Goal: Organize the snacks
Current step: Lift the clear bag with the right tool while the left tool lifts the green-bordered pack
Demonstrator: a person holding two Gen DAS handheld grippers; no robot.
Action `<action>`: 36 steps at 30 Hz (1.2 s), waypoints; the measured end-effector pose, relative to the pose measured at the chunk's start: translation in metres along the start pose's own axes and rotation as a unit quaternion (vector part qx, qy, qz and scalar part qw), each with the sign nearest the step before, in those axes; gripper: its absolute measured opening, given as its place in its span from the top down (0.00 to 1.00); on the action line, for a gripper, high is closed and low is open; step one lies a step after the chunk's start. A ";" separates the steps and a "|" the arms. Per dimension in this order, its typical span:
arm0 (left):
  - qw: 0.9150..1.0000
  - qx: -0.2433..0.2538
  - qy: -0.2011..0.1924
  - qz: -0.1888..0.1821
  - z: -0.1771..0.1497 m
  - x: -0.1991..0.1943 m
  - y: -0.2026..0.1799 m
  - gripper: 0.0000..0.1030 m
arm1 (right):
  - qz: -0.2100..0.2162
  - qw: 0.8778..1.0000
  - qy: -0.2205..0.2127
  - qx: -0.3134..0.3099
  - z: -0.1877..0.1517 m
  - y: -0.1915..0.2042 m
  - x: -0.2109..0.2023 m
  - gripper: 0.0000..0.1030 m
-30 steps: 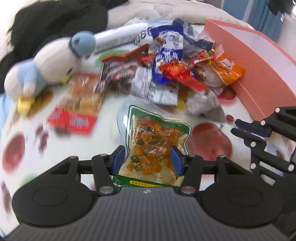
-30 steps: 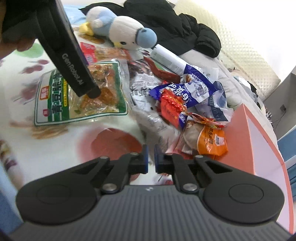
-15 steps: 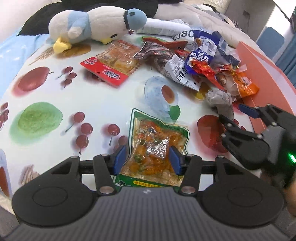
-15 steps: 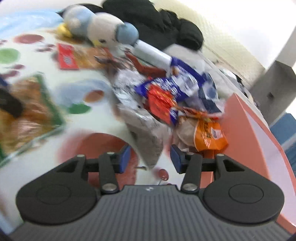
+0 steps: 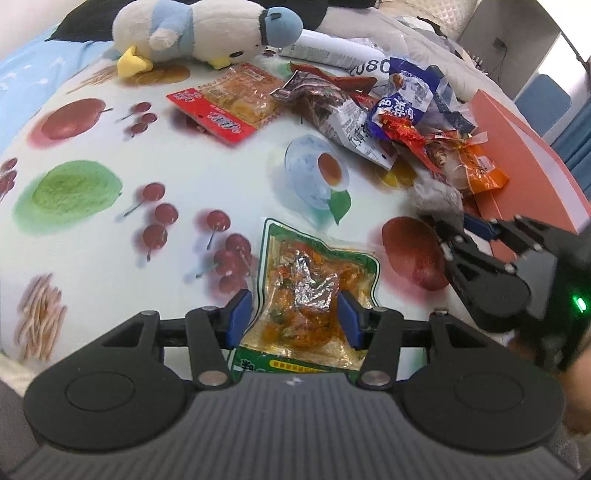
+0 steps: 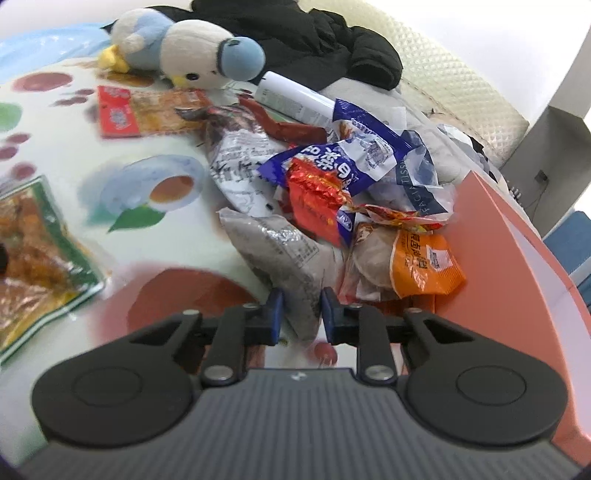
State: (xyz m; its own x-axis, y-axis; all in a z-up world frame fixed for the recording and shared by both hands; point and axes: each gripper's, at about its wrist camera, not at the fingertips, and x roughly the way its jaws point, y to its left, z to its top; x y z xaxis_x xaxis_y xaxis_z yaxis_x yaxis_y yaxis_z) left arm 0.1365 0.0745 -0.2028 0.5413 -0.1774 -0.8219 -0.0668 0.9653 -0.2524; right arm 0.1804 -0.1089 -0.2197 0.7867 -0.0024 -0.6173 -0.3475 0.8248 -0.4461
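Note:
My left gripper (image 5: 295, 319) is open, its blue pads on either side of a green-edged snack packet (image 5: 314, 291) that lies flat on the fruit-print cloth; the packet also shows in the right wrist view (image 6: 40, 254). My right gripper (image 6: 302, 314) has its pads closed against the near corner of a grey snack bag (image 6: 284, 254) at the pile's front edge. It shows in the left wrist view (image 5: 456, 230) at the grey bag (image 5: 439, 199). The snack pile holds a blue-white wrapper (image 6: 354, 155), a red foil pack (image 6: 317, 195) and an orange packet (image 6: 424, 266).
An orange box (image 6: 524, 258) stands right of the pile, also in the left wrist view (image 5: 524, 147). A plush penguin (image 5: 207, 33), a red-labelled flat packet (image 5: 229, 103), a white tube (image 6: 291, 96) and black clothing (image 6: 314, 40) lie at the back.
My right gripper opened, moved in to the grey bag and closed its pads on the bag's corner. My left gripper pulled back to the left with the green packet between its open pads.

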 end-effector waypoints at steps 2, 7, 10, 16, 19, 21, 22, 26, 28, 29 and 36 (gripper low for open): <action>1.000 -0.004 0.000 0.003 -0.004 -0.004 0.001 0.45 | 0.007 1.000 0.001 -0.003 -0.006 0.001 -0.011 0.76; 1.000 -0.021 0.003 0.012 -0.015 -0.014 0.002 0.45 | 0.024 1.000 0.006 -0.018 -0.026 0.009 -0.048 0.76; 0.999 -0.031 0.004 0.012 -0.021 -0.019 0.003 0.45 | 0.034 0.999 0.007 -0.023 -0.038 0.014 -0.069 0.76; 0.999 -0.028 0.000 0.033 -0.022 -0.024 -0.001 0.28 | 0.042 0.999 0.007 -0.008 -0.055 0.011 -0.090 0.68; 0.999 -0.035 -0.007 0.028 -0.022 -0.030 0.000 0.18 | 0.060 0.998 0.001 0.031 -0.057 0.004 -0.097 0.20; 0.999 -0.033 -0.011 0.028 -0.022 -0.033 -0.001 0.18 | 0.087 0.994 0.001 0.072 -0.059 -0.002 -0.104 0.19; 0.999 -0.033 -0.013 0.030 -0.022 -0.034 -0.001 0.18 | 0.108 0.990 0.004 0.095 -0.059 -0.005 -0.107 0.19; 0.999 -0.027 -0.008 0.035 -0.024 -0.032 -0.003 0.18 | 0.124 0.974 -0.001 0.192 -0.059 -0.016 -0.117 0.19; 0.999 -0.019 -0.005 0.037 -0.025 -0.030 -0.005 0.18 | 0.133 0.957 -0.011 0.259 -0.058 -0.028 -0.119 0.19; 0.999 -0.015 -0.005 0.036 -0.026 -0.029 -0.005 0.18 | 0.137 0.946 -0.014 0.293 -0.057 -0.035 -0.118 0.19; 0.999 0.016 -0.005 0.038 -0.034 -0.025 -0.014 0.18 | 0.126 0.912 0.018 0.390 -0.051 -0.054 -0.087 0.19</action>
State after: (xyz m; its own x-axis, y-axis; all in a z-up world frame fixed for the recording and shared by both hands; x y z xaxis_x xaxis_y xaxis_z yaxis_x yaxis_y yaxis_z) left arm 0.0954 0.0591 -0.1959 0.5440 -0.1025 -0.8328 -0.0812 0.9814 -0.1739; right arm 0.1050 -0.1816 -0.1750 0.7099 0.2349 -0.6640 -0.0339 0.9531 0.3009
